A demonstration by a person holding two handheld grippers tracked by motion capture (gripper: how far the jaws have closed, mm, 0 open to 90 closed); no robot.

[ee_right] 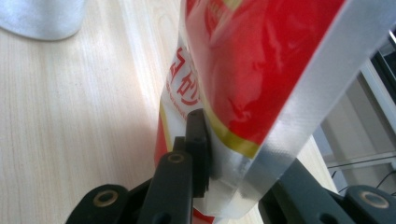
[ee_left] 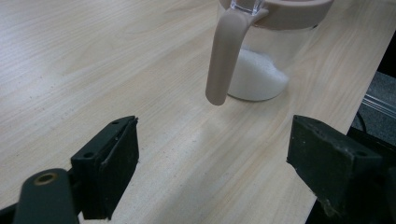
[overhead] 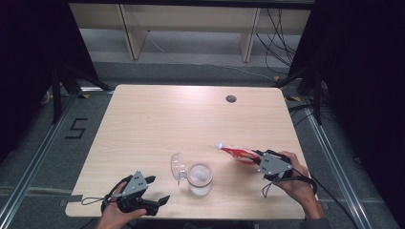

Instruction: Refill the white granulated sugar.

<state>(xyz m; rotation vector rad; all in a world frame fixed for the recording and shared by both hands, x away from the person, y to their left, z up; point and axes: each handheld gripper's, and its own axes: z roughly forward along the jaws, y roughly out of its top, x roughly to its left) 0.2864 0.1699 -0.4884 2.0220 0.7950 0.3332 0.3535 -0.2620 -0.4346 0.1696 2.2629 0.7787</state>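
Observation:
A clear jar [overhead: 199,179] with white powder in its bottom stands near the table's front edge, its clear lid [overhead: 177,167] swung open to the left. In the left gripper view the jar [ee_left: 261,60] is ahead, with a beige clasp [ee_left: 224,56] hanging down its side. My left gripper [overhead: 158,189] [ee_left: 212,158] rests open at the front left, pointing at the jar, nothing between its jaws. My right gripper [overhead: 258,155] [ee_right: 233,172] is shut on the bottom seam of a red and white pouch [overhead: 237,152] [ee_right: 252,60], held just above the table to the right of the jar.
The light wooden table [overhead: 157,119] has a round cable hole [overhead: 231,98] at the back right. The front edge runs close under both hands. A pale blurred object [ee_right: 42,18] sits at the top left of the right gripper view.

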